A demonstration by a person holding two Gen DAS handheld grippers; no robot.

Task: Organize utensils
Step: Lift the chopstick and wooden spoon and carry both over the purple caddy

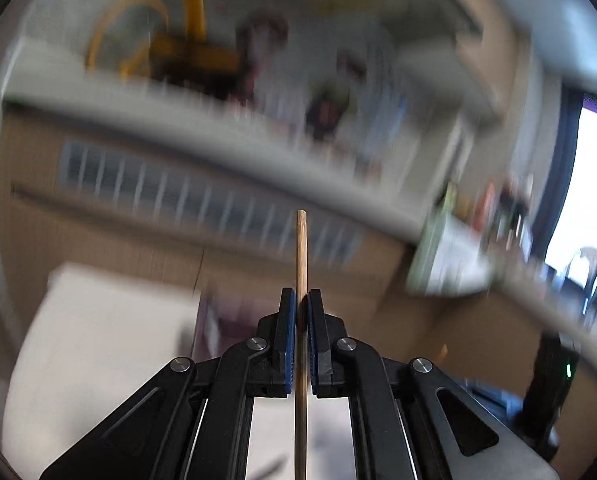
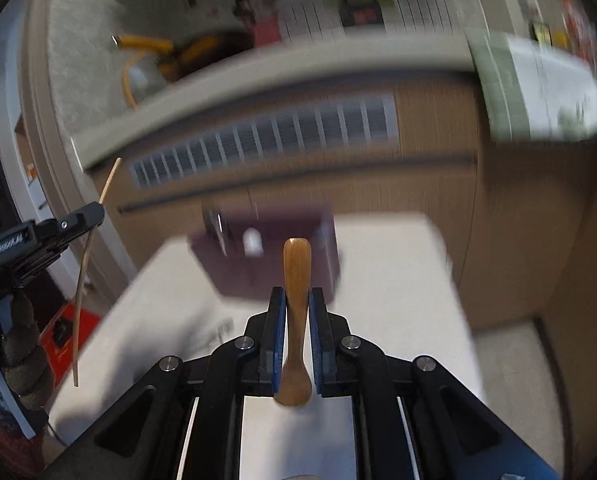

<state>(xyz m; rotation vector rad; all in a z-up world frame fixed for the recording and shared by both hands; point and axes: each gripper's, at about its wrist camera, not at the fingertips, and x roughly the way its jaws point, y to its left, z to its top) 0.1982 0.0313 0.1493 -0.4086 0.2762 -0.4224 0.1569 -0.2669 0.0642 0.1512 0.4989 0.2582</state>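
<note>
From the left wrist we see a blurred white table point(image 1: 98, 340) below wood cabinets with a vent. Our left gripper point(image 1: 301, 304) is closed on a thin wooden chopstick point(image 1: 301, 248).

From the right wrist we see a purple tray point(image 2: 258, 256) on the table. Our right gripper point(image 2: 297, 300) clamps a wooden spoon point(image 2: 296, 280).

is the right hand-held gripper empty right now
No, the right hand-held gripper is shut on a wooden spoon, whose handle sticks out forward between its blue pads.
</note>
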